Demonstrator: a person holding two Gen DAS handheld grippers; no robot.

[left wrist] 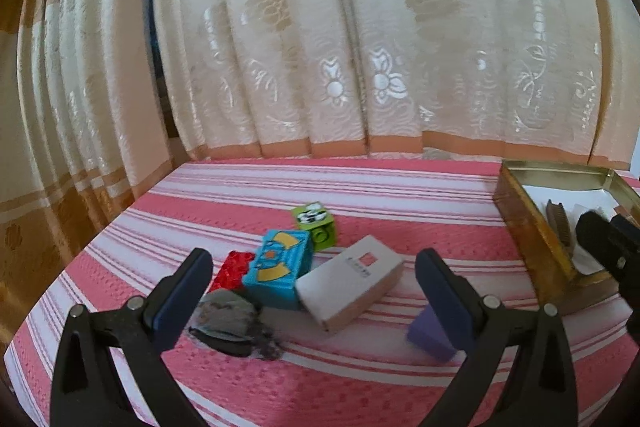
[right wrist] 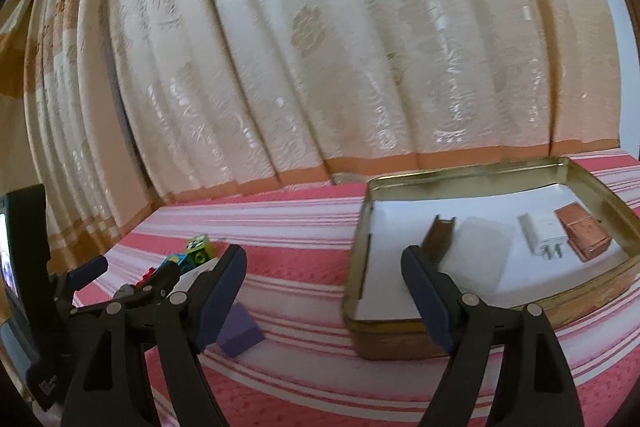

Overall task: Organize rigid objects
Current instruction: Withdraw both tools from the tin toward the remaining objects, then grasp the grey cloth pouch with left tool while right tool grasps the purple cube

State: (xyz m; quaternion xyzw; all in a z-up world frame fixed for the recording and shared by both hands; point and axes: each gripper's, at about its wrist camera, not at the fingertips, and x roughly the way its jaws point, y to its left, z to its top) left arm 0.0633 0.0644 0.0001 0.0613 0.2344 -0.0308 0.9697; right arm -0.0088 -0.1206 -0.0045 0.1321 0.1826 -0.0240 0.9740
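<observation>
Left hand-held gripper (left wrist: 314,297) open, tilted down over blocks; right hand-held gripper (right wrist: 324,291) open, empty, nr tin (right wrist: 360,251)

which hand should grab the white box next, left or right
Probably left. The left tongs stand open with the white box lying between their tips, straight ahead. The right tongs, also open and empty, face the gold tin, with the box off to their left.

Blocks (left wrist: 286,267), box (left wrist: 350,283) and stone (left wrist: 226,315) cluster on the bed (left wrist: 360,187), curtain (left wrist: 320,27) behind. Tin (right wrist: 360,267) lies to their right. In it: charger (right wrist: 540,233), case (right wrist: 582,231), comb (right wrist: 438,239).
</observation>
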